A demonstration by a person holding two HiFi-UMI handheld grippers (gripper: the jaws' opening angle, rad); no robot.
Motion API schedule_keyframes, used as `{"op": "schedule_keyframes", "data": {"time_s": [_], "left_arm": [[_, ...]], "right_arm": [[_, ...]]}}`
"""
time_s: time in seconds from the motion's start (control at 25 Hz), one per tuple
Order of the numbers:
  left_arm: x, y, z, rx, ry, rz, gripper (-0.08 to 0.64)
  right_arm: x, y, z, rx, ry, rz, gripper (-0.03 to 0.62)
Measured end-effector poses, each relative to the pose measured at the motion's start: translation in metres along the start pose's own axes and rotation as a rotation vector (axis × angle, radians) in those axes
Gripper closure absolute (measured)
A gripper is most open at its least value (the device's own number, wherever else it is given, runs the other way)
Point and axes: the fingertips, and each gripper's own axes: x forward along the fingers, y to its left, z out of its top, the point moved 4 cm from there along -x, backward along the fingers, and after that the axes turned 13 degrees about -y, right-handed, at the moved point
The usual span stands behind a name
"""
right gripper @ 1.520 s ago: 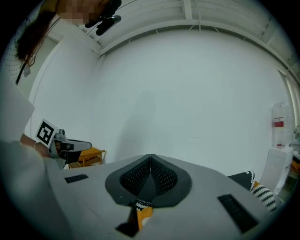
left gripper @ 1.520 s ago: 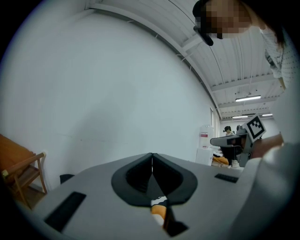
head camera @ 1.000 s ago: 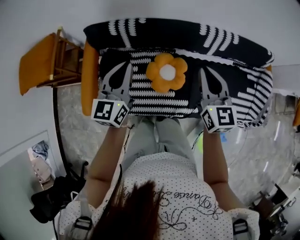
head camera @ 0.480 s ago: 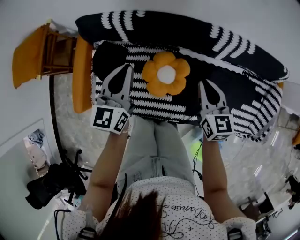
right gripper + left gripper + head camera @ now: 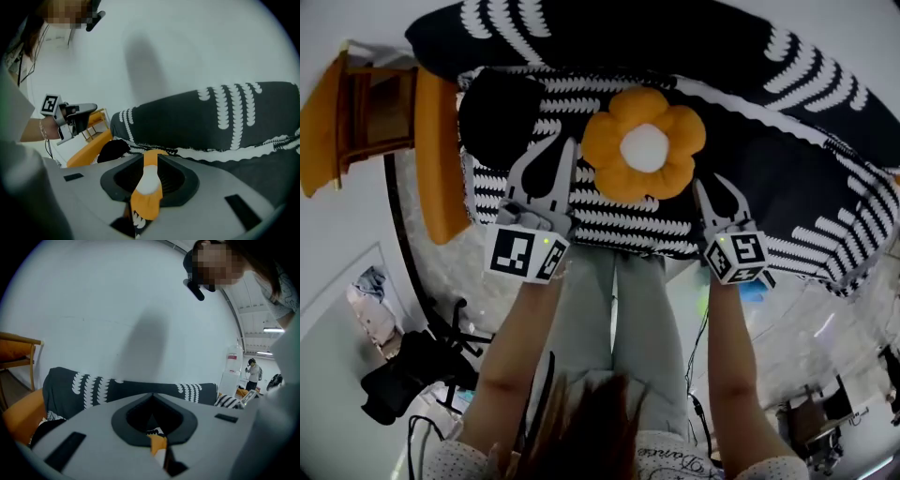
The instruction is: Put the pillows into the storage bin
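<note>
Far left: a wooden chair (image 5: 366, 112) with an orange seat pad stands against the pale wall.
Beside it: a long orange cushion (image 5: 441, 159) stands on edge, touching the left end of the striped pillow (image 5: 619, 220).
Lower left floor: a black office chair (image 5: 403, 375) sits on pale marbled tiles, well apart from the pillows.
Left gripper (image 5: 565, 145): it lies over the striped pillow's near left part with its jaws drawn together. Its own view shows a thin strip of orange, white and black fabric pinched in the slit between them. Its marker cube (image 5: 525, 253) sits at the pillow's near edge.
Black round cushion (image 5: 502, 117): rests on the striped pillow's far left corner, just beyond the left gripper's tips.
Striped pillow: black with white bands, carried between both grippers above the person's legs (image 5: 614, 319).
Flower cushion (image 5: 644, 142): orange petals with a white centre, lying on top of the striped pillow between the two grippers.
Right gripper (image 5: 705, 183): its jaws are closed on the pillow's near right part. Its own view shows an orange-and-white strip caught between them.
Behind: a dark pillow (image 5: 694, 42) with white leaf marks runs along the far side, touching the striped pillow.
</note>
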Motion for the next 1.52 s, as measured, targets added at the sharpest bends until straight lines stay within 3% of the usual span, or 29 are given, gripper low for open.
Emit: {"op": "schedule_keyframes", "data": {"time_s": [0.12,0.28,0.44,0.6,0.76,0.88,1.12,1.4,1.52], "left_arm": [[-0.002,0.009,-0.031,-0.008,0.008,-0.009,0.555],[-0.013,0.011,-0.073,-0.027,0.056,-0.011,0.554],[-0.026,0.011,-0.097,-0.031,0.094,-0.008,0.554],[-0.034,0.011,-0.105,-0.044,0.117,-0.012,0.554],[-0.032,0.012,-0.102,-0.046,0.115,-0.029,0.554],[-0.029,0.021,-0.096,-0.037,0.103,-0.035,0.555],[-0.031,0.02,-0.072,-0.043,0.076,-0.059,0.554],[-0.048,0.011,0.007,-0.051,0.06,-0.129,0.555],[-0.059,0.008,0.048,-0.033,0.079,-0.168,0.555]], "right_arm": [[0.014,-0.016,-0.048,0.024,0.047,-0.036,0.453],[0.032,-0.032,-0.109,0.062,0.127,-0.051,0.336],[0.05,-0.047,-0.155,0.077,0.216,-0.083,0.303],[0.061,-0.05,-0.177,0.084,0.254,-0.099,0.313],[0.061,-0.044,-0.169,0.073,0.248,-0.08,0.436],[0.065,-0.026,-0.155,-0.016,0.235,-0.048,0.516],[0.038,0.008,-0.084,-0.048,0.099,-0.01,0.538],[-0.023,0.068,0.046,-0.237,0.017,-0.004,0.549],[-0.055,0.1,0.109,-0.268,-0.046,-0.029,0.55]]}}
